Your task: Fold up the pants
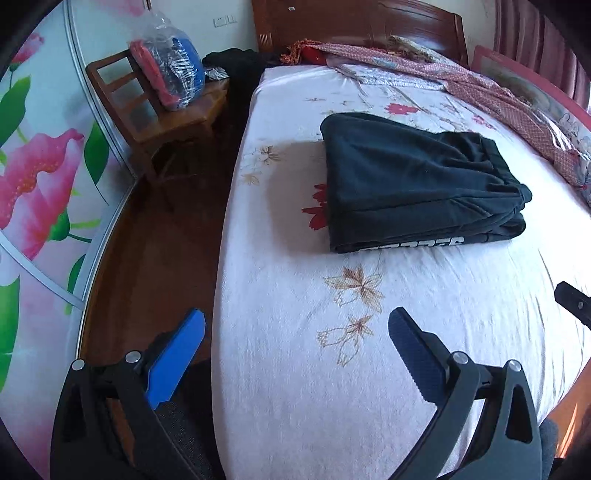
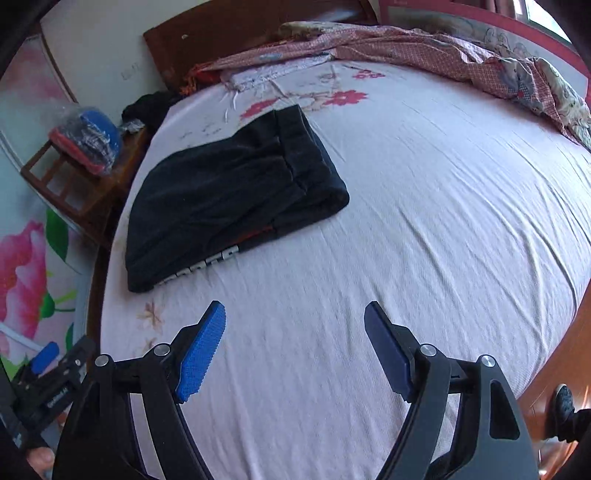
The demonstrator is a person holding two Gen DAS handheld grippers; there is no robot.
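Black pants lie folded into a compact rectangle on the white flowered bed sheet, white lettering showing along the near edge. In the right wrist view the same pants lie to the upper left. My left gripper hangs open over the bed's near left edge, well short of the pants, with nothing between its blue pads. My right gripper is open above bare sheet, nothing in it. The right gripper's finger shows at the right edge of the left wrist view, and the left gripper at the right view's lower left.
A wooden chair with bagged clothes stands left of the bed on a wooden floor. A floral wardrobe door lines the left. Rumpled red patterned bedding lies along the headboard and far side. A shoe shows at lower right.
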